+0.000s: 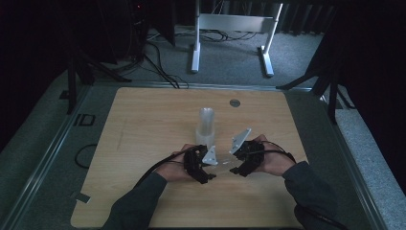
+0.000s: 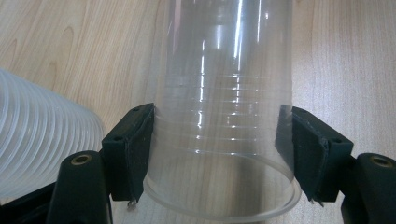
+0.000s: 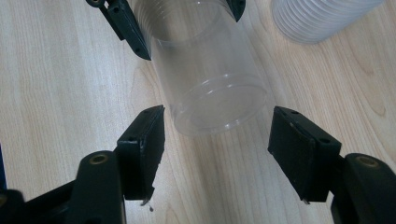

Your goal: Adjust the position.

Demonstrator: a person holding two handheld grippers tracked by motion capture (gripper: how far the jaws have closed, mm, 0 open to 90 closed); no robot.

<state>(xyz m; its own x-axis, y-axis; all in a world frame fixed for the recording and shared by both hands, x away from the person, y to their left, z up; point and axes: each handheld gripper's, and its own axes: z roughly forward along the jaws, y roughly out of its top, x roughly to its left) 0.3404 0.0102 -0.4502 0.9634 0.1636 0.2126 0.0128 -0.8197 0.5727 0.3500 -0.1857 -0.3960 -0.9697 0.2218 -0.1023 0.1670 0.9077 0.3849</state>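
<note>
I see a stack of clear cups [image 1: 207, 125] upright mid-table. My left gripper [image 2: 217, 140] clamps one empty clear cup [image 2: 224, 93], ribbed near its rim, lying level just above the table [image 1: 143, 124]. My right gripper [image 3: 217, 140] stands wide, pads clear of the cup's base. Bare wood lies all around, edges well off.

Cup [image 1: 223, 165] between both grippers, cup stack [image 1: 206, 126] probably just behind

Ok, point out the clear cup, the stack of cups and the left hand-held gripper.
clear cup [image 2: 224, 93], left gripper view, side wall.
stack of cups [image 1: 206, 125], high view, side.
left hand-held gripper [image 2: 217, 154], left gripper view, midway between its jaws.
</note>
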